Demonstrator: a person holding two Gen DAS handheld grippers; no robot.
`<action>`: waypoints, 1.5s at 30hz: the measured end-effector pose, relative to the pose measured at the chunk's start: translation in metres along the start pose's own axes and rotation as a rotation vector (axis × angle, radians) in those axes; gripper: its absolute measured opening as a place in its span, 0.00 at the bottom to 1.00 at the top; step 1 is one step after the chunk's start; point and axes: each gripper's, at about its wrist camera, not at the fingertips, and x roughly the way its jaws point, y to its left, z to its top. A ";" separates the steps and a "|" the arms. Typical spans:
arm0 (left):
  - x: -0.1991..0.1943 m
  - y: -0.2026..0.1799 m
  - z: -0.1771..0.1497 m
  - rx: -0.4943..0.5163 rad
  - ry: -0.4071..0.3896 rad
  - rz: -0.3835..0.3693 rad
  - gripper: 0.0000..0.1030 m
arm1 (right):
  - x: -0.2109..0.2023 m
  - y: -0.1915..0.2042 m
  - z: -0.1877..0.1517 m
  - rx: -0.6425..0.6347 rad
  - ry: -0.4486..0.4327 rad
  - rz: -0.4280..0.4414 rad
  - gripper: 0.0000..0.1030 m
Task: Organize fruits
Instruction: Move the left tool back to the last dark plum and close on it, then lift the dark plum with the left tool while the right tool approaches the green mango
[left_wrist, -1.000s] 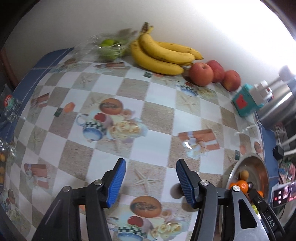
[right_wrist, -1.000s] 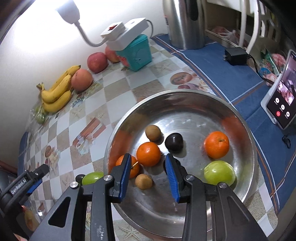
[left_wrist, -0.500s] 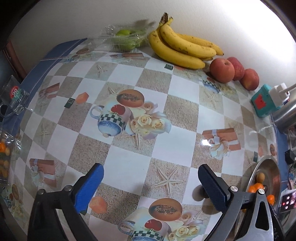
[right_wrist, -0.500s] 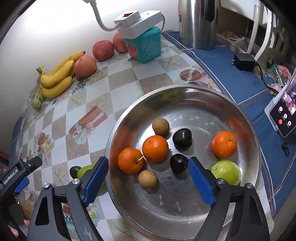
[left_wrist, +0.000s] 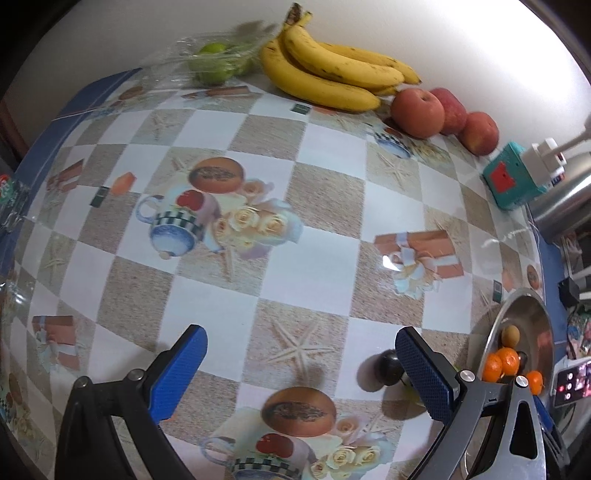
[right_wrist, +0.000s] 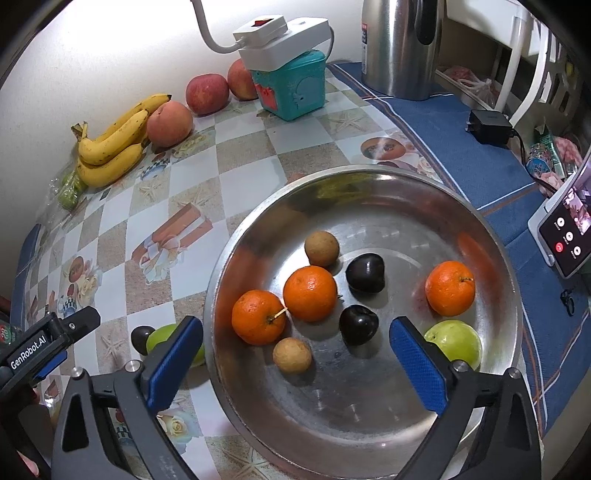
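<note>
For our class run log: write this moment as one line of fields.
left gripper: open, empty | right gripper: opening, empty, above steel bowl | outside bowl: dark plum, green fruit

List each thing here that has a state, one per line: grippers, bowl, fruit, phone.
left gripper: open, nothing between the fingers.
right gripper: jaws opening, empty, above the bowl.
steel bowl: upright, holding loose fruit.
dark plum: on the table, outside the bowl.
bananas: bunched, lying by the wall.
phone: screen lit, propped up.
</note>
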 end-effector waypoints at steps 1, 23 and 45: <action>0.002 -0.003 0.000 0.005 0.008 -0.013 1.00 | 0.000 -0.001 0.000 0.002 -0.002 -0.001 0.98; 0.021 -0.044 -0.011 0.061 0.100 -0.175 0.39 | 0.000 0.001 0.000 0.000 0.004 0.011 0.98; 0.020 -0.032 -0.009 -0.046 0.136 -0.266 0.20 | 0.003 0.002 -0.002 -0.008 0.010 0.002 0.98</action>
